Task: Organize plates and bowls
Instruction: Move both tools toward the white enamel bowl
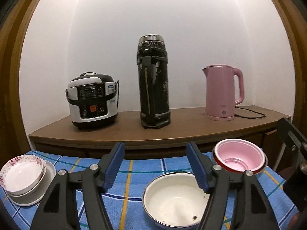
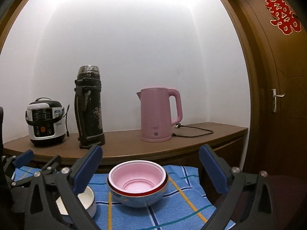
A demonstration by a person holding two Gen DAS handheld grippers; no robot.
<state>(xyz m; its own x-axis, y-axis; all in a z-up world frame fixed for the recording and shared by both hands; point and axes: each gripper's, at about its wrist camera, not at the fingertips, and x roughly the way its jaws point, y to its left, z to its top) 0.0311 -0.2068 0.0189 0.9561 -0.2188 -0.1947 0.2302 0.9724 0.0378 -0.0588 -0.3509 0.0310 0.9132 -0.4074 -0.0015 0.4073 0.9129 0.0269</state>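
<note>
Left gripper (image 1: pixel 155 164): fingers spread wide, nothing between the pads. Right-hand pad (image 1: pixel 197 167) sits over the rim of the white bowl (image 1: pixel 175 199) at about its 2 o'clock; contact or merely overlap in view, cannot tell. Left-hand pad clear of it, over the cloth (image 1: pixel 134 174).

Right gripper (image 2: pixel 150 169): fingers also spread, empty. The pink bowl (image 2: pixel 137 180) lies between them and ahead, at 12 o'clock from the tips, not touched.

White bowl: looks like enamelled metal, dark rim line, specks on the floor at 5 o'clock. Judged light, stiff, glossy, hence slippery under flat pads; enamel may chip if knocked. Best hold is judged to be a pinch across the wall at the rim, one pad inside and one outside.

Pink bowl: nested in a red-rimmed bowl (image 2: pixel 138 194) with a shiny steel outside. Pink one looks like thin plastic, very light, may flex. A rim pinch could catch both rims or only the inner one, lifting it out alone. Steel outside is smooth and curved; no side squeeze.

At 9 o'clock of the left view, a flowered bowl (image 1: pixel 22 167) sits in a plainer one on a plate (image 1: pixel 48 182): ceramic, heavier, breakable. This seems the stack to add to.

Beyond, on the brown shelf (image 1: pixel 191 126): cooker (image 1: pixel 93 99), flask (image 1: pixel 154 82), kettle (image 1: pixel 223 92). Door (image 2: pixel 282 95) at 3 o'clock in the right view.
</note>
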